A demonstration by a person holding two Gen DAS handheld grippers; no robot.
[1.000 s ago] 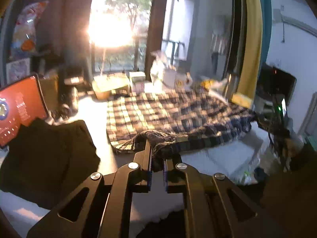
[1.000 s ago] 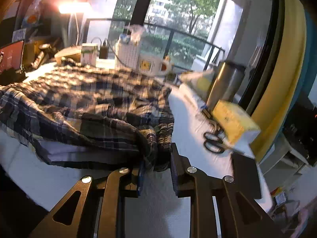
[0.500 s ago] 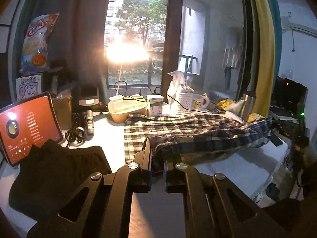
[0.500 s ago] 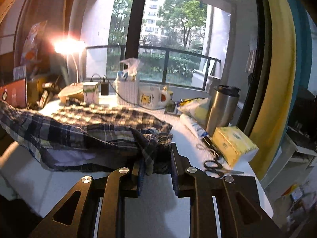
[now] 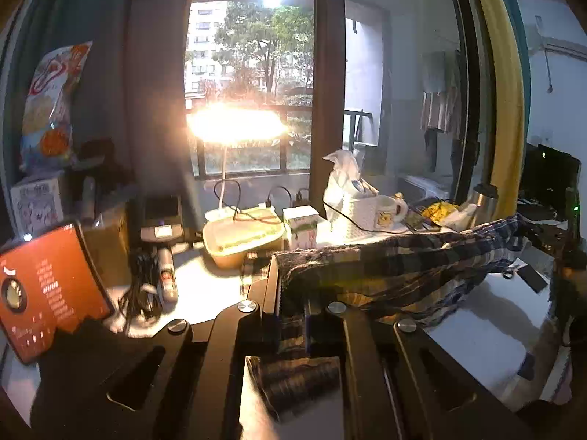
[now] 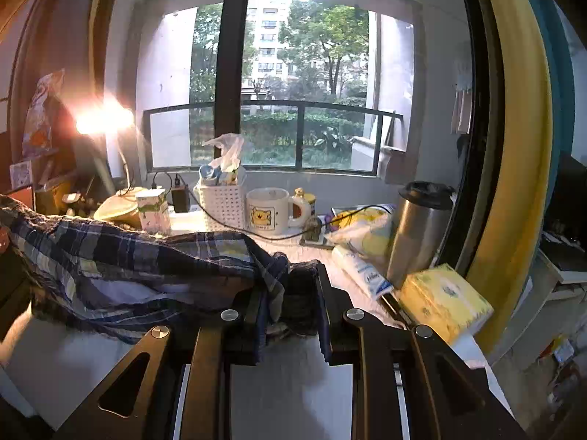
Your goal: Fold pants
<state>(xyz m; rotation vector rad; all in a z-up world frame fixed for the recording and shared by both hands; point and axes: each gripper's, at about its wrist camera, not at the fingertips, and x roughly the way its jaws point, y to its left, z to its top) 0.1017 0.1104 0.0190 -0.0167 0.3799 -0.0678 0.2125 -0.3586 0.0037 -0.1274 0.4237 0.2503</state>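
The plaid pants (image 5: 411, 267) hang stretched in the air between my two grippers, above the white table (image 5: 488, 315). My left gripper (image 5: 291, 293) is shut on one bunched corner of the pants. My right gripper (image 6: 288, 289) is shut on the other bunched corner, and the pants (image 6: 139, 256) run from it to the left. The cloth sags in the middle and hides the table surface beneath it.
A red tablet (image 5: 47, 286) and a dark garment (image 5: 91, 359) lie at the left. At the back stand a lit lamp (image 5: 234, 124), a bowl (image 5: 242, 238), a white basket (image 6: 223, 205) and a mug (image 6: 269, 211). A steel tumbler (image 6: 418, 231) and yellow tissue pack (image 6: 444, 300) sit at the right.
Both grippers have risen with the pants held in them. The pants have lifted off the table and now hang taut between the grippers.
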